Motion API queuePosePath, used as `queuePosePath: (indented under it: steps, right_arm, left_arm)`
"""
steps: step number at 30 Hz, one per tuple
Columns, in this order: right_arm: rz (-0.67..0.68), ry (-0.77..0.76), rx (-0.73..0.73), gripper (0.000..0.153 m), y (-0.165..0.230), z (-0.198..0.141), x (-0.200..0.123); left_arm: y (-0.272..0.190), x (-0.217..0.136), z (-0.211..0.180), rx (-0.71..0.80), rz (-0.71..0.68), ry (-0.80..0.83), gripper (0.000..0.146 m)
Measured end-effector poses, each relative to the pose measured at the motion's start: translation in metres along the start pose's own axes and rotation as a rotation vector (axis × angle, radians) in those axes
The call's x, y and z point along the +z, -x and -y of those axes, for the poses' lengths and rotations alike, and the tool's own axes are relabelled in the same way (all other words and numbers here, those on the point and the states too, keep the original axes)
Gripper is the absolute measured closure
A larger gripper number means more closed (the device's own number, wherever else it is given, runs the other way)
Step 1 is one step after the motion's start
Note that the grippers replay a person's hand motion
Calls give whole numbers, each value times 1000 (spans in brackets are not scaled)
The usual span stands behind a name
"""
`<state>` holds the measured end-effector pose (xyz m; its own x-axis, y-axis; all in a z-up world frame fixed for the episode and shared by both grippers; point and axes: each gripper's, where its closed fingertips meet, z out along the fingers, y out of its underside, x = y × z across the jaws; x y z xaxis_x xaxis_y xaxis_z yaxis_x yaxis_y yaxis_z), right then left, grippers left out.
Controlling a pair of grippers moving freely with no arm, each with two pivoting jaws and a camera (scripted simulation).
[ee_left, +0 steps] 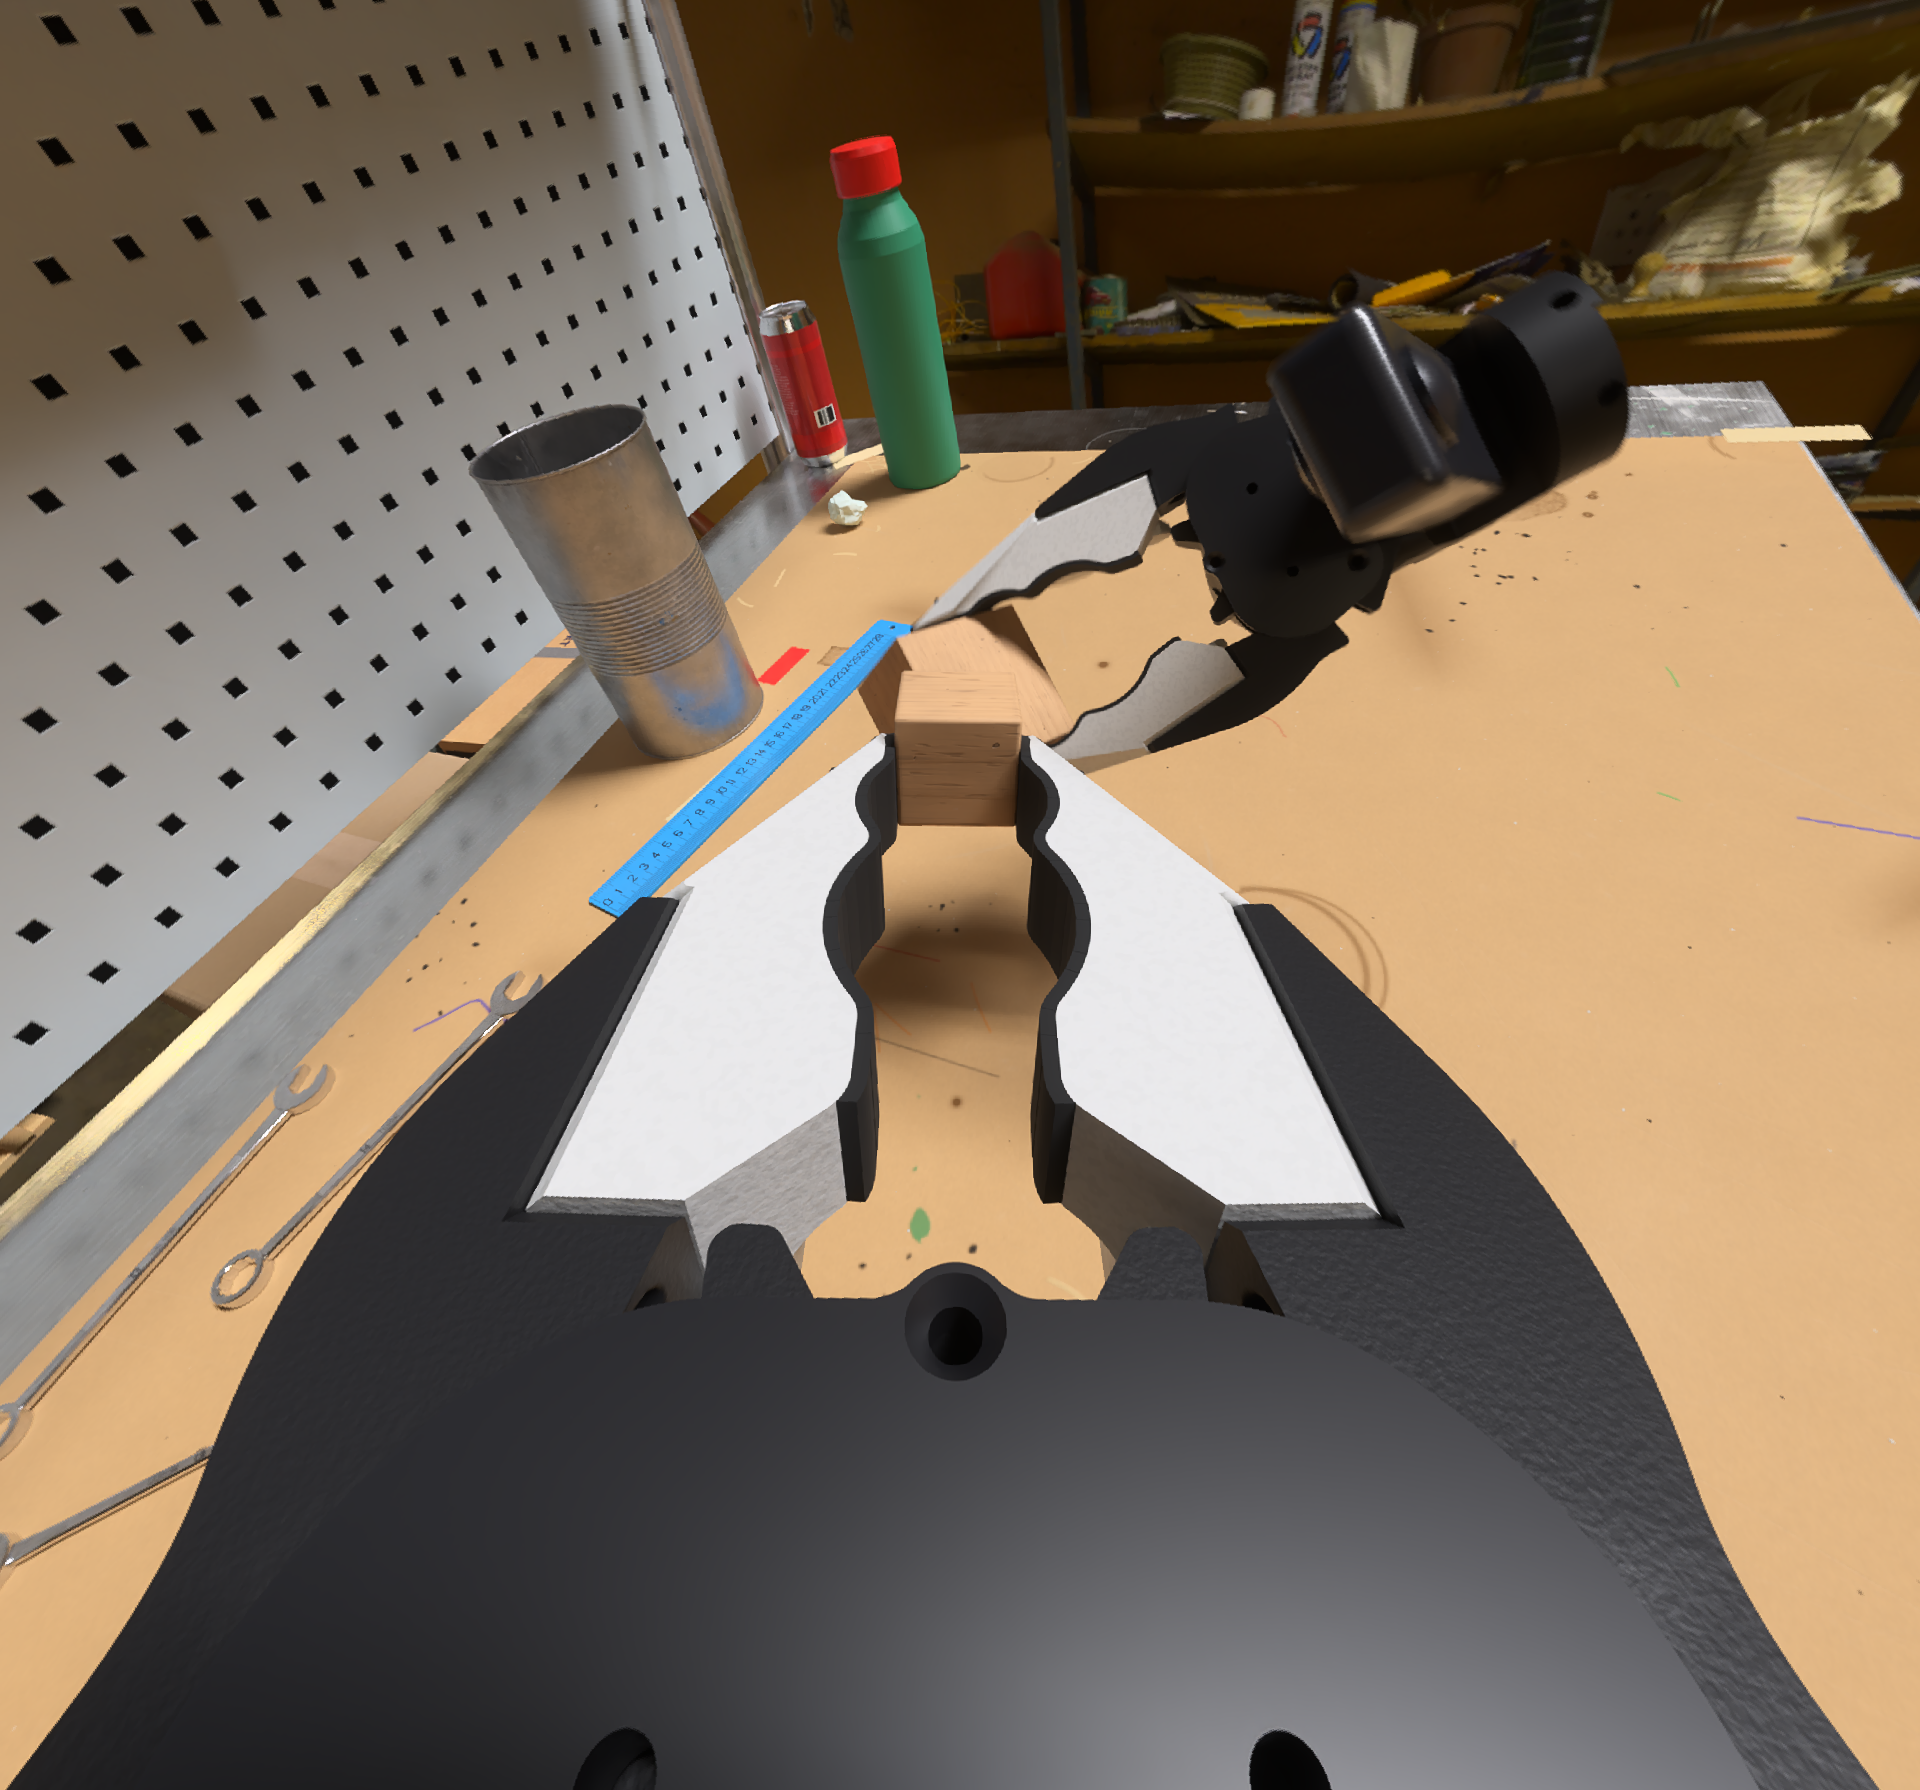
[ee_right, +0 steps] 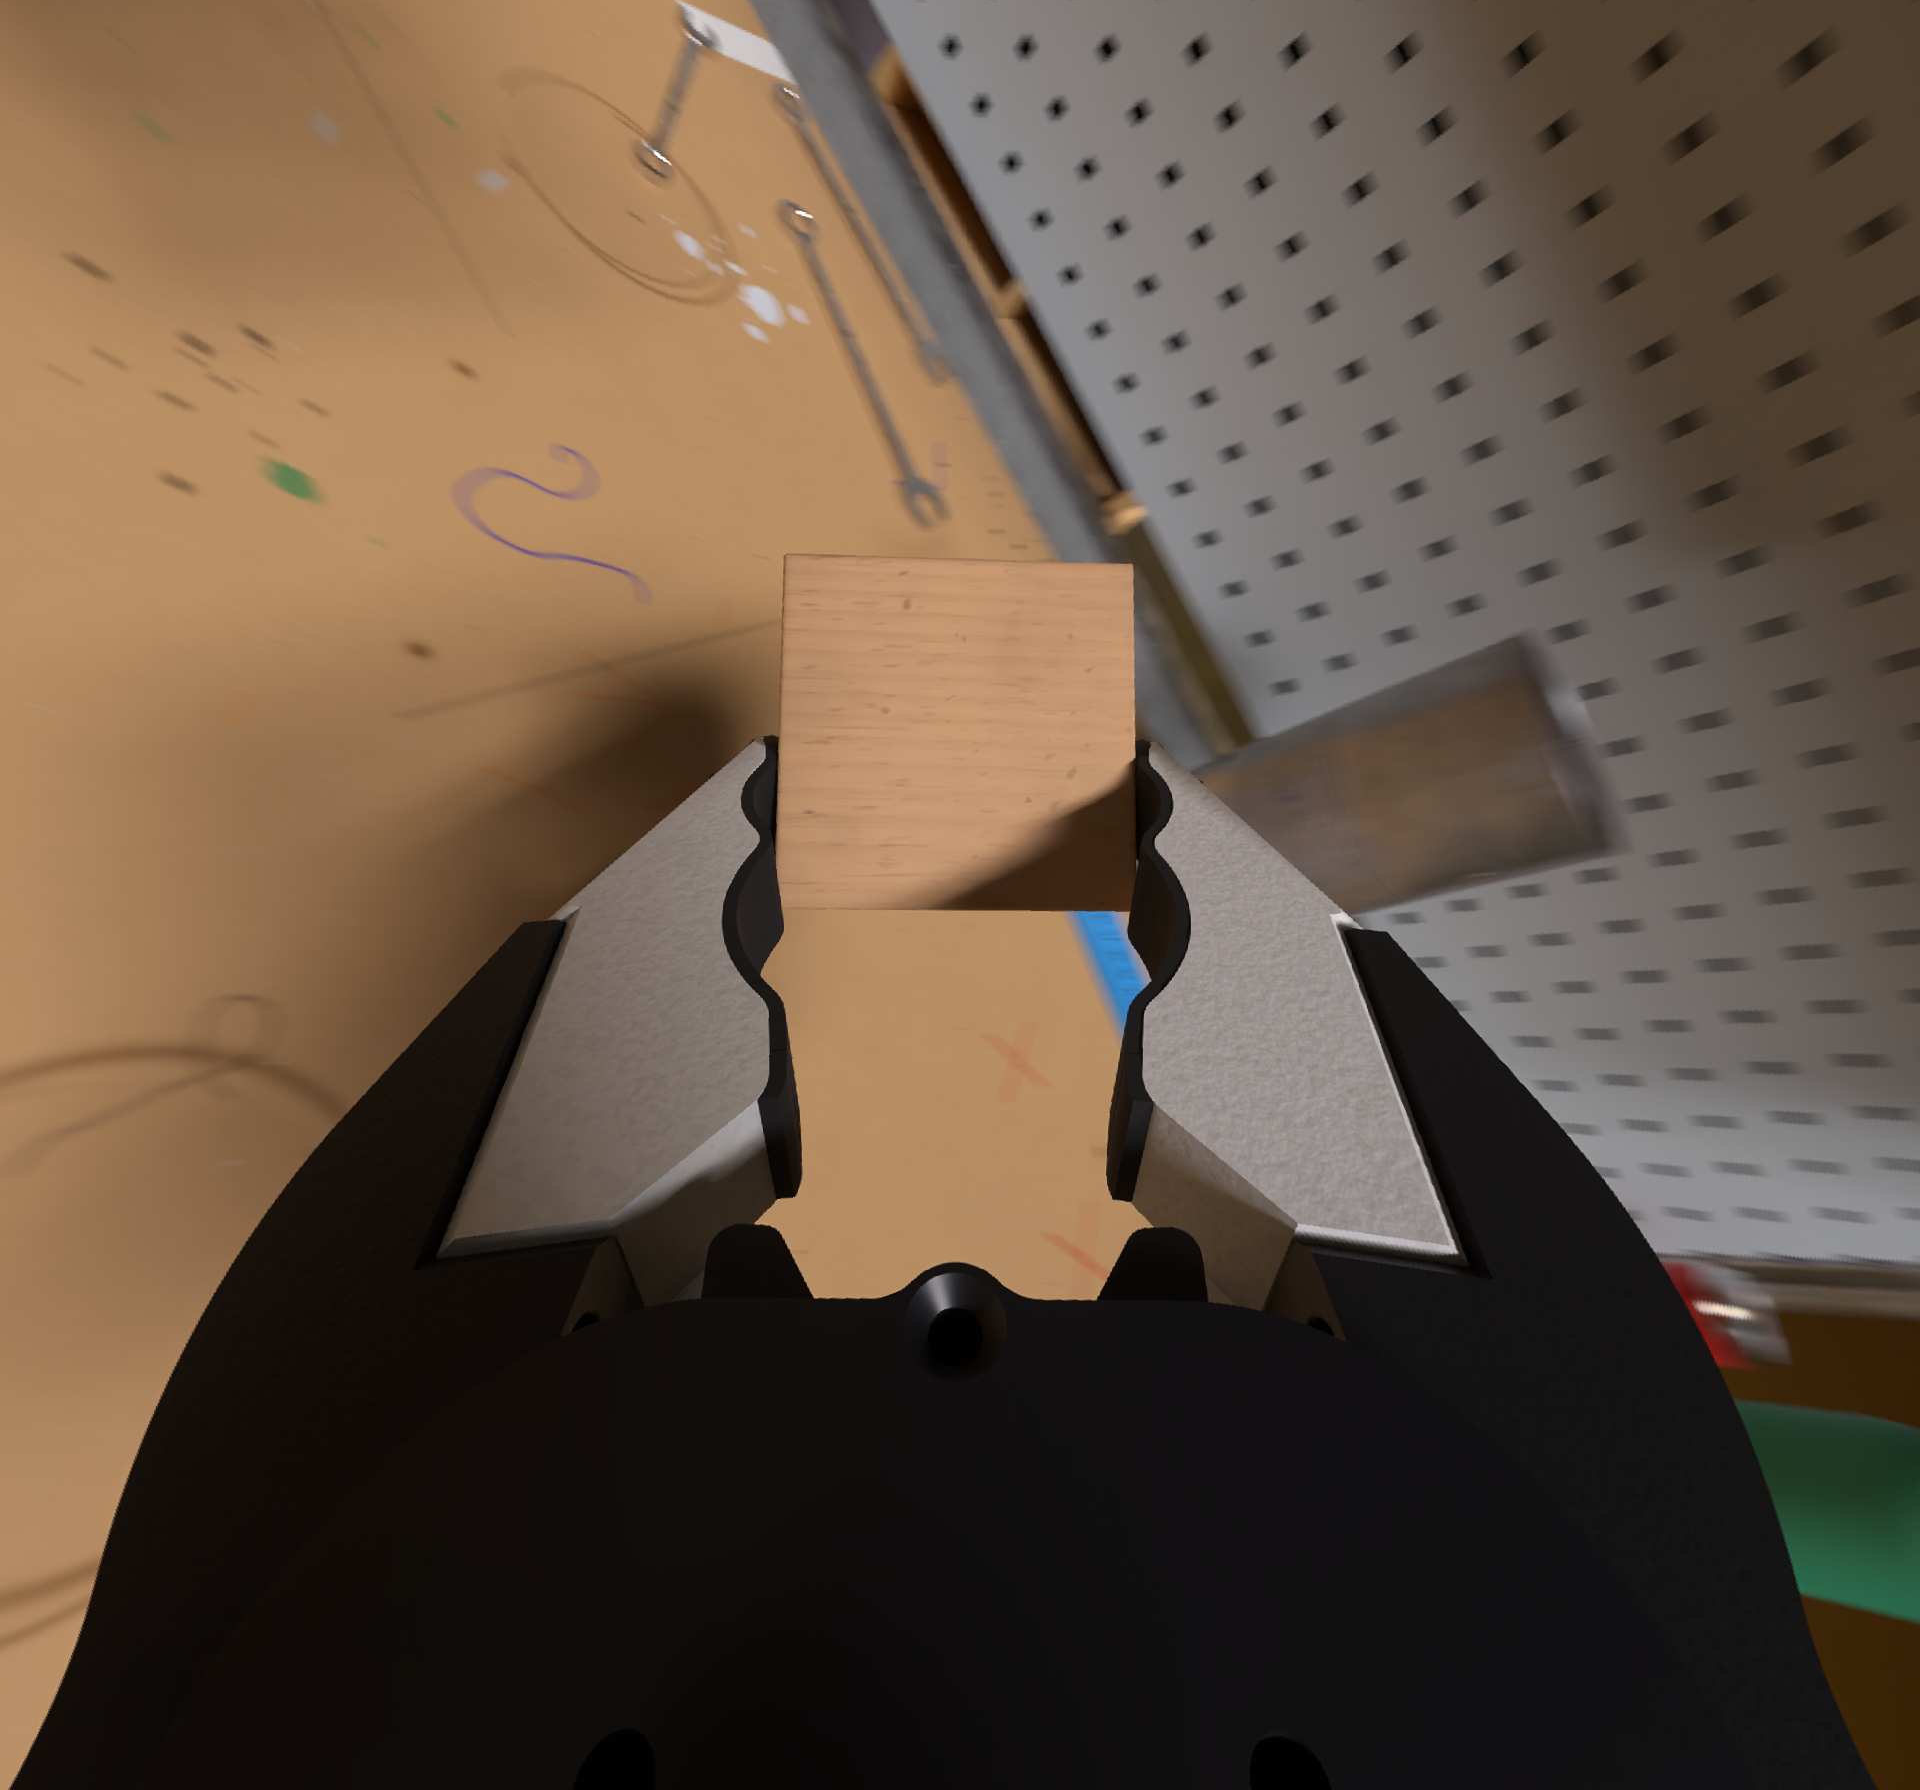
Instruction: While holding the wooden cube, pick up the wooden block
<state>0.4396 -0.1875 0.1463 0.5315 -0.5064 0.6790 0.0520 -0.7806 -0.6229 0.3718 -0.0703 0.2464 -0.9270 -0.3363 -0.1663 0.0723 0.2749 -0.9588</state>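
My left gripper [ee_left: 956,753] is shut on a small wooden cube [ee_left: 956,790] and holds it at the fingertips above the tan workbench [ee_left: 1455,909]. Just behind the cube lies the larger wooden block [ee_left: 961,649], partly hidden by it. My right gripper [ee_left: 1003,691] reaches in from the right with its fingers on either side of the block. In the right wrist view, the right gripper [ee_right: 956,753] is shut on the block [ee_right: 956,660], which sticks out past the fingertips. I cannot tell whether the block is off the table.
A metal cup [ee_left: 623,577] and a blue ruler [ee_left: 748,764] sit left of the block. A green bottle [ee_left: 894,327] and a red can [ee_left: 800,379] stand behind. A pegboard [ee_left: 312,286] walls the left side. Wrenches [ee_left: 364,1148] lie along it. The right view's background is blurred.
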Motion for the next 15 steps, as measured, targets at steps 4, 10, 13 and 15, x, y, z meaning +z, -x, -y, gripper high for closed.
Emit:
queuePosePath:
  steps: [4, 10, 13, 15]
  right_arm:
    - [-146, 19, -233, 86, -8, 0, 2]
    - [-53, 70, -379, 86, 37, -15, 22]
    - [27, 114, -409, 86, 53, -21, 26]
    - [59, 158, -470, 86, 63, -25, 28]
  left_arm:
    - [0, 0, 0, 0, 3, 0, 125]
    - [-1, -1, 2, 12, 5, 2, 125]
    - [-1, -2, 3, 15, 7, 1, 125]
    - [0, -2, 3, 14, 8, 0, 125]
